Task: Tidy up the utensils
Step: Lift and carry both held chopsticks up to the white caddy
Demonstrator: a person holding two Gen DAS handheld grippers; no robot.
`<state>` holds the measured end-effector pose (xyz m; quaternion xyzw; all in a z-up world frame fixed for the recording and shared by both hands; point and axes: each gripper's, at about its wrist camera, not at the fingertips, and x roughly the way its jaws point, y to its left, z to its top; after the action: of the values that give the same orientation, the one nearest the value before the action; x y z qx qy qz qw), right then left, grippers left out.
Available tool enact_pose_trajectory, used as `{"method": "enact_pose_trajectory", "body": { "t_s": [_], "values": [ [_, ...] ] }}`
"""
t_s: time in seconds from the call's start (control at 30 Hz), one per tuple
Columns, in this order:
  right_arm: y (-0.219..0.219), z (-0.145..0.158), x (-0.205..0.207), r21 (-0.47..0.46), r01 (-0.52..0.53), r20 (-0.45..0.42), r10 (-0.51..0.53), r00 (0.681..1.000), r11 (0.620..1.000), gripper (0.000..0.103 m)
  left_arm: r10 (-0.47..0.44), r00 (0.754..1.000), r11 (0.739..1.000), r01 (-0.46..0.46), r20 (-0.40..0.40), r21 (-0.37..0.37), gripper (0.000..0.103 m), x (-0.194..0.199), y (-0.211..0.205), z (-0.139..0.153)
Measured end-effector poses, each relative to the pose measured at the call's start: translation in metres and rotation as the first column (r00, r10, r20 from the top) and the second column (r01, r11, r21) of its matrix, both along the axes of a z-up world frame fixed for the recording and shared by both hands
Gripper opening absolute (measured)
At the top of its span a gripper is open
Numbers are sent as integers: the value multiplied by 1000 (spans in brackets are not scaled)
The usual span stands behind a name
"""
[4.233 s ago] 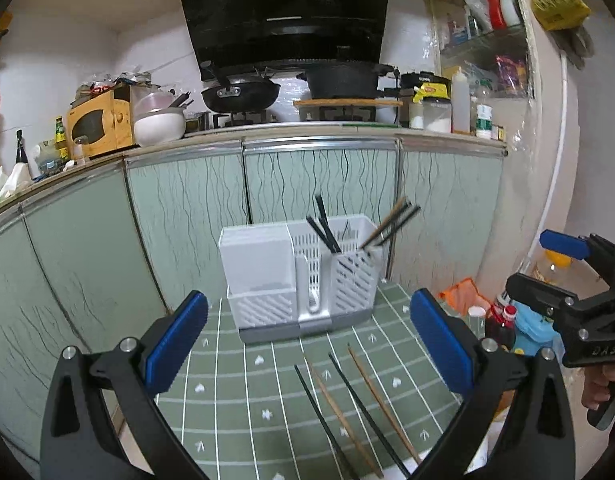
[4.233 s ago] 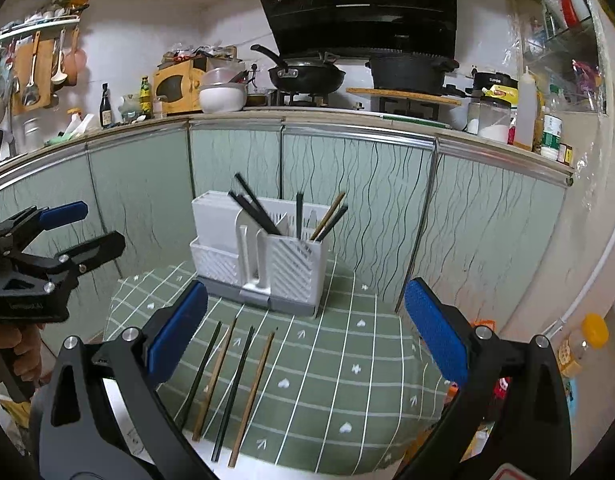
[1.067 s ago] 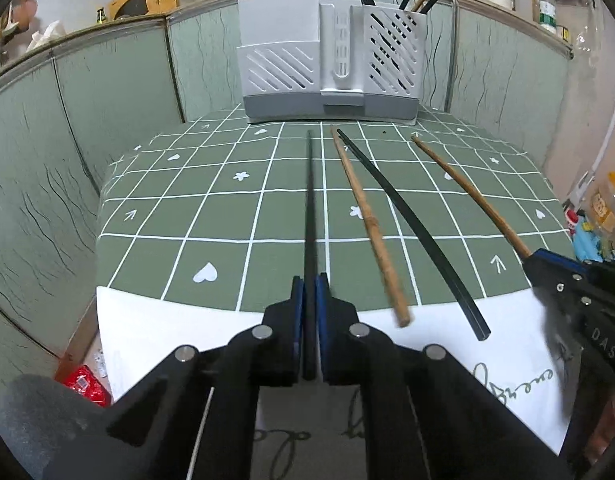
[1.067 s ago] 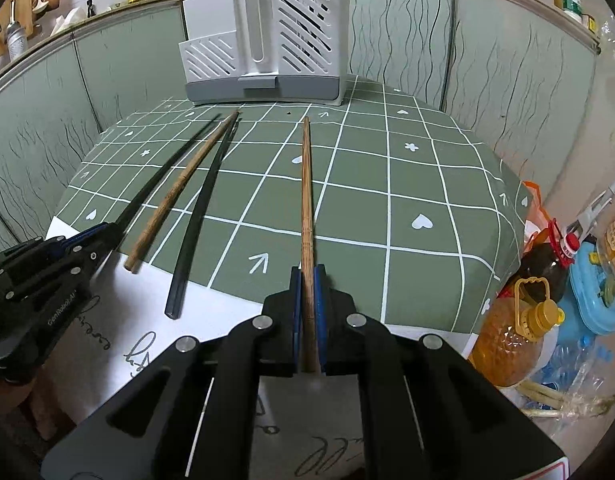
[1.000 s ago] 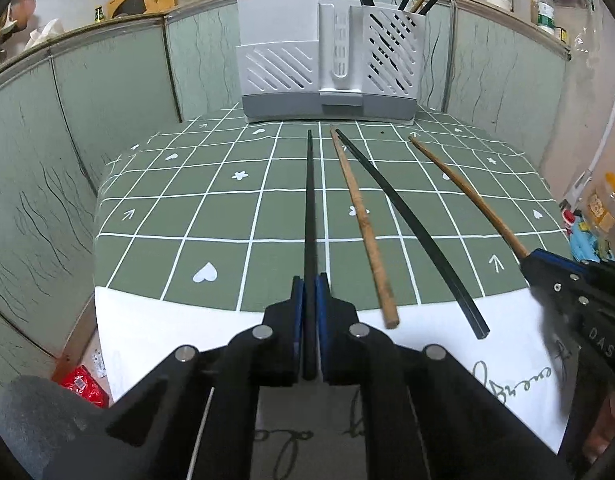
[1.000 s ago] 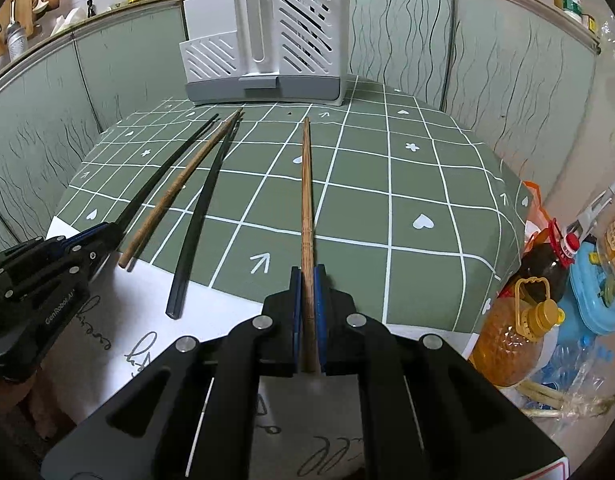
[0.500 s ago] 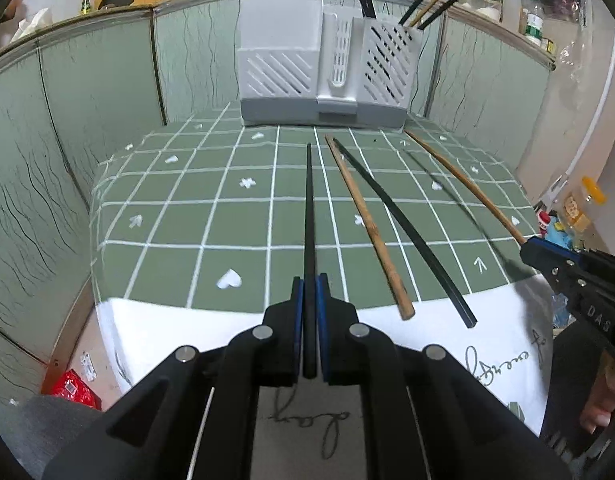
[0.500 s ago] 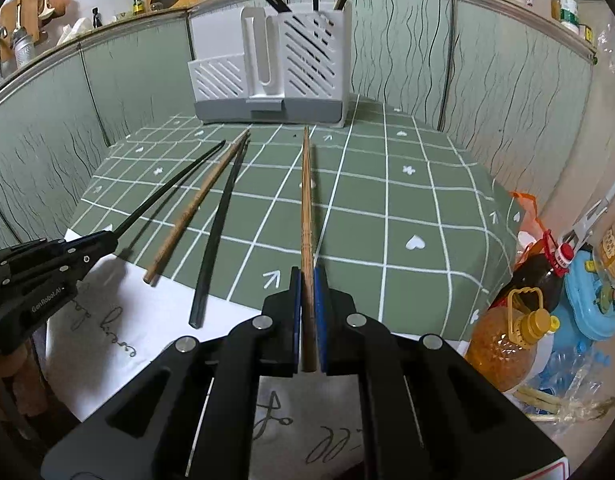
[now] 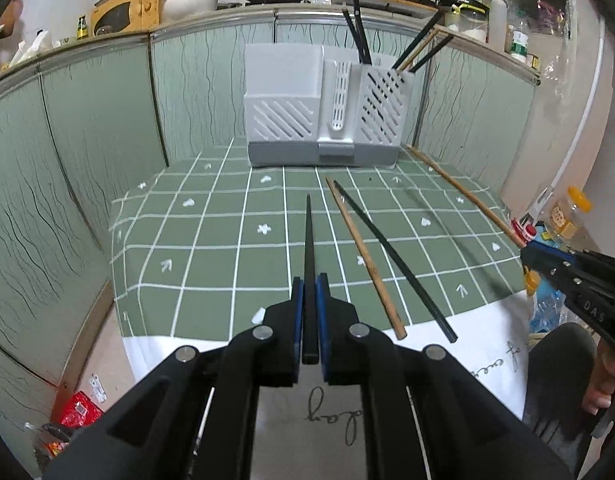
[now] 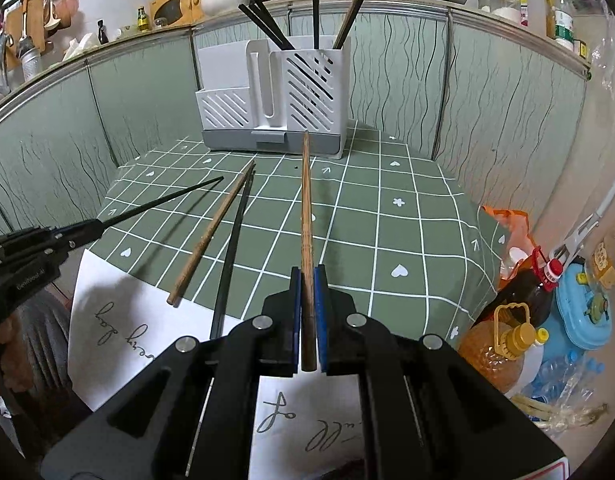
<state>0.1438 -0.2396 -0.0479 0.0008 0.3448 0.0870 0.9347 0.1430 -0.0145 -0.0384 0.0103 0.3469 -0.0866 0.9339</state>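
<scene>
Left gripper pinching black chopstick, right gripper pinching wooden chopstick, both seemingly lifted off table

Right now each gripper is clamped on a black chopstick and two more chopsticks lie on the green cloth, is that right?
Only the left gripper holds a black chopstick. The right wrist view shows the right gripper clamped on a wooden chopstick. Two more do lie on the green cloth.

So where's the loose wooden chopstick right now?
The loose wooden chopstick lies on the green tablecloth, between the black chopstick in the left tongs and another black chopstick beside it.
</scene>
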Motion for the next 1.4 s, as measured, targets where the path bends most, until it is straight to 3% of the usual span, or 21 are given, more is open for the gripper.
{"method": "enact_pose_trajectory", "body": {
  "t_s": [0.47, 1.03, 1.4],
  "values": [
    [-3, 38, -2, 12, 7, 73, -8, 997, 1000, 6, -12, 997, 1000, 13, 75, -21, 8, -4, 14, 50],
    [-9, 128, -4, 19, -3, 241, -2, 971, 1000, 6, -80, 977, 996, 84, 196, -16, 8, 8, 4, 127],
    [-15, 173, 11, 16, -15, 282, 10, 959, 1000, 6, -153, 961, 986, 165, 229, -34, 8, 41, -11, 165]
  ]
}}
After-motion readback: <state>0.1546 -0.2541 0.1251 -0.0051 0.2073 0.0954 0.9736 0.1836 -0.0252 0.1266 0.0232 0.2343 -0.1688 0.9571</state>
